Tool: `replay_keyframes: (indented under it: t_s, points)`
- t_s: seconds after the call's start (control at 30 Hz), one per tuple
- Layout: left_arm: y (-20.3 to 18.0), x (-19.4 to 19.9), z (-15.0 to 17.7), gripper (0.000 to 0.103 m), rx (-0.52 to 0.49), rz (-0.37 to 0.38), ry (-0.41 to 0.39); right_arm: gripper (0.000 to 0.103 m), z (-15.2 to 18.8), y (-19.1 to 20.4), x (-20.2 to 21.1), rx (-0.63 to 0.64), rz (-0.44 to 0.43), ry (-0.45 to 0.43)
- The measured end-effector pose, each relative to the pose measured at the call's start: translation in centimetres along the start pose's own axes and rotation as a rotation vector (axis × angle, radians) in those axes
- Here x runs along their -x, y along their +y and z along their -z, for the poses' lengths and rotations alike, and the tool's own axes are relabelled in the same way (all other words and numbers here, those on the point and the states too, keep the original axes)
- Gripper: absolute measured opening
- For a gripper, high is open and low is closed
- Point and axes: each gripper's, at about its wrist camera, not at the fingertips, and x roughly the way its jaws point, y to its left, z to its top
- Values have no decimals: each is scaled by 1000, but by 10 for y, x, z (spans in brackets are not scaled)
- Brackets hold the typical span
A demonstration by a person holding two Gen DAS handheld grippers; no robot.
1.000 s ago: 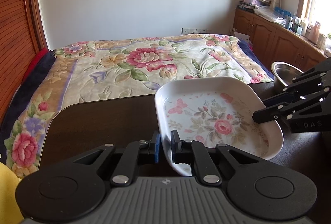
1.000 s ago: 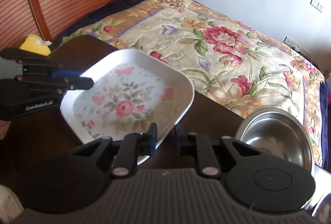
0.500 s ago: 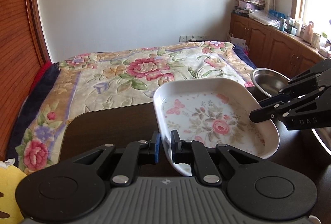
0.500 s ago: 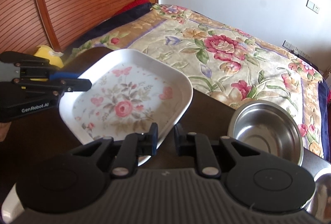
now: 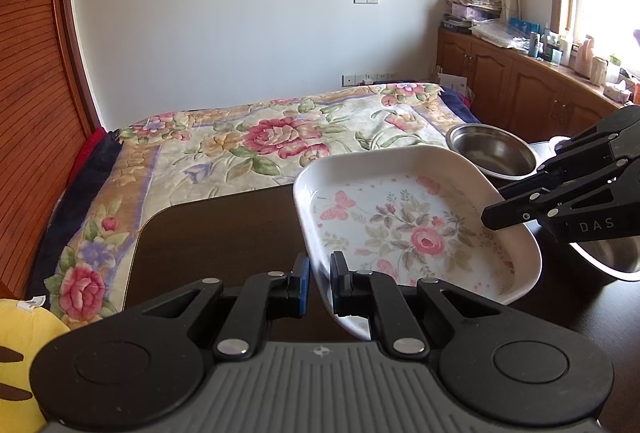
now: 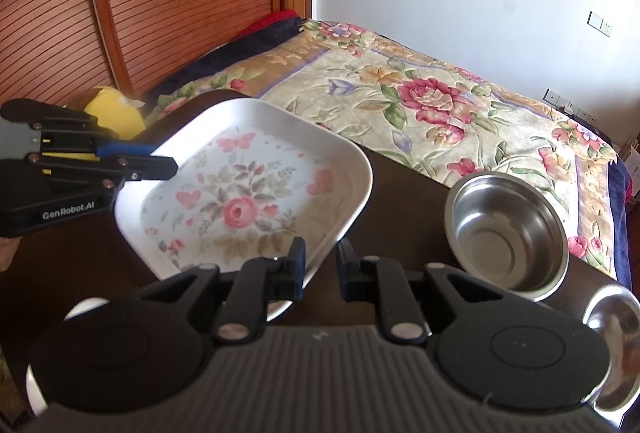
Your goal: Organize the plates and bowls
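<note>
A white square plate (image 5: 416,229) with a pink rose and butterfly print hangs tilted above the dark table (image 5: 216,237), held from two sides. My left gripper (image 5: 319,285) is shut on its near-left rim. My right gripper (image 5: 490,217) clamps the right rim. In the right wrist view the plate (image 6: 248,201) fills the middle, with my right gripper (image 6: 321,267) shut on its near edge and my left gripper (image 6: 164,163) on the far-left rim. A steel bowl (image 6: 508,233) stands on the table to the right of the plate. A second steel bowl (image 6: 616,333) sits nearer.
A bed with a floral quilt (image 5: 280,137) lies just beyond the table's far edge. A yellow plush (image 5: 20,353) sits left of the table. Both steel bowls (image 5: 492,153) (image 5: 612,257) stand under and behind the right gripper. Wooden cabinets (image 5: 532,89) line the right wall.
Both grippers have kept their hold and carried the plate upward. The table has dropped lower in view, and the second steel bowl has come into sight at the right.
</note>
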Motion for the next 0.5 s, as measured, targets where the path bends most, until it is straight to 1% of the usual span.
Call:
replay_keyframes:
  t_s: [0.27, 0.5]
  points:
    - [-12, 17, 7, 11, -12, -1, -12, 18, 9, 1, 12, 0, 1, -10]
    - [-20, 33, 13, 11, -16, 3, -28, 18, 20, 2, 31, -14, -7, -34]
